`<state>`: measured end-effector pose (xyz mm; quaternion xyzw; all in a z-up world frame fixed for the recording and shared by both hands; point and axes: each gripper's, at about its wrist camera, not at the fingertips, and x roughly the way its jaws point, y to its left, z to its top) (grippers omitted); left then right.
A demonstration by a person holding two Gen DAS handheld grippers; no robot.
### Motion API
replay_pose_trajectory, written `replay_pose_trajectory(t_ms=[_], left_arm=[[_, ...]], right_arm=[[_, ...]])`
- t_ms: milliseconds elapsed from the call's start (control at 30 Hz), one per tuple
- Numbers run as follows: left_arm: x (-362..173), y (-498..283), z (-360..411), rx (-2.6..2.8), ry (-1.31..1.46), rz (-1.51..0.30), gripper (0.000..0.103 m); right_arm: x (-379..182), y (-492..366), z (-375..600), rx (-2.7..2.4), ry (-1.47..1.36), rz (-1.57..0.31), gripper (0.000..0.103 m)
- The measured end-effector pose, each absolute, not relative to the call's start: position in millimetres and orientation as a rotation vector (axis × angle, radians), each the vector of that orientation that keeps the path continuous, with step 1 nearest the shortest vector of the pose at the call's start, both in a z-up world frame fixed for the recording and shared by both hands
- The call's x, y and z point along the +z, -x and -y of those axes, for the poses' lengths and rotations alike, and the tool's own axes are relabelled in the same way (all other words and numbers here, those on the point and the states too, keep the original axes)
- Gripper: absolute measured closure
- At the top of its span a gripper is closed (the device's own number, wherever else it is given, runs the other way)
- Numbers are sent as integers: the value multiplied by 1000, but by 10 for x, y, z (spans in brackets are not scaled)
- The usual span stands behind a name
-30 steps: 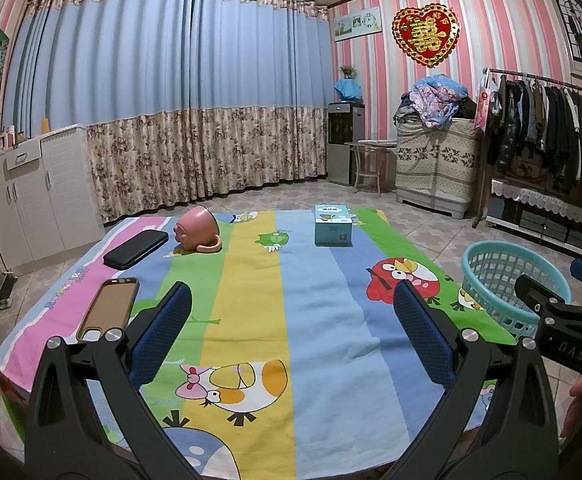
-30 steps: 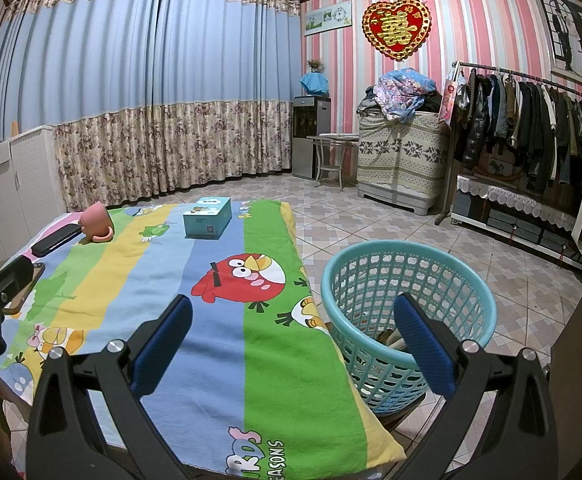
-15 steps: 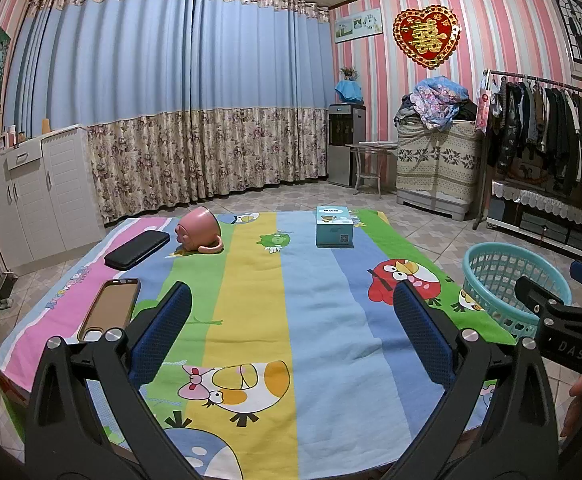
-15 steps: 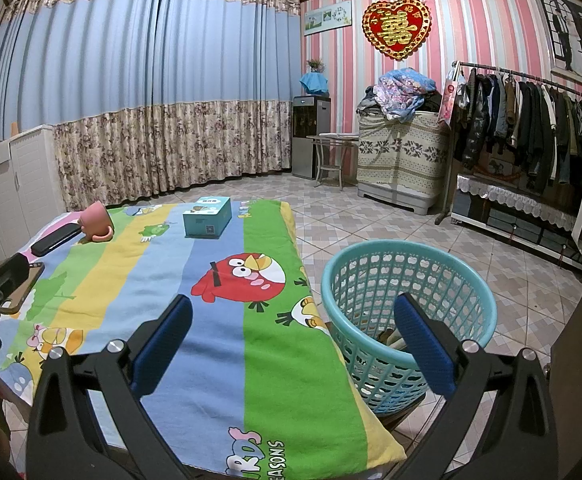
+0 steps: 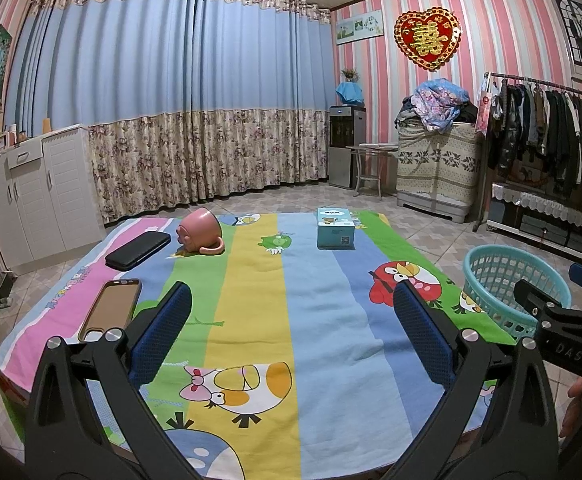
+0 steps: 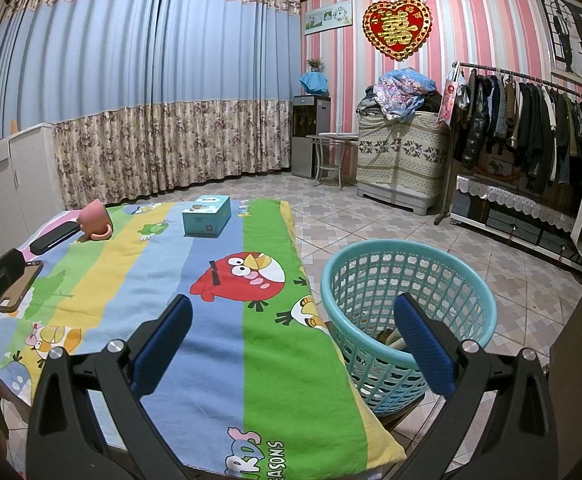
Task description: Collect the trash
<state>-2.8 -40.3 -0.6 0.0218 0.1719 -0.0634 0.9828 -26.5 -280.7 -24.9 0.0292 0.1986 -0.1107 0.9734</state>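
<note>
Gaping empty, both tongs (image 5: 291, 336) (image 6: 291, 336) hover; basket (image 6: 467, 280) just beyond the right pair.

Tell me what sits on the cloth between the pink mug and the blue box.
Nothing stands between the pink mug and the blue box; only bare cloth with a printed green pig. The left wrist view shows it best.

Table (image 5: 251, 320): directly before you, under a cloth.
Box (image 5: 335, 227): your far edge, right of centre.
Mug (image 5: 200, 231): tipped over, far edge, left of box.
Case (image 5: 137, 244): far-left corner, beside mug.
Phone (image 5: 111, 309): your left edge, nearer than case.
Basket (image 6: 407, 312): on floor, off the table's right edge; contents unclear.
</note>
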Motion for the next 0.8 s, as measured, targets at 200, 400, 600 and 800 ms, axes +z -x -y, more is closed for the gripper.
replay_pose_trajectory(t_ms=[200, 400, 600, 800], left_arm=[[44, 50, 384, -147, -40, -338, 5], [68, 56, 385, -139, -34, -339, 5], [66, 65, 388, -136, -36, -335, 5], [66, 59, 386, -135, -38, -333, 5]], right_arm=[[-249, 263, 2804, -223, -57, -401, 4], [-250, 272, 2816, -223, -56, -401, 4], [-251, 270, 2816, -223, -57, -401, 4], [-253, 274, 2821, -222, -55, -401, 4]])
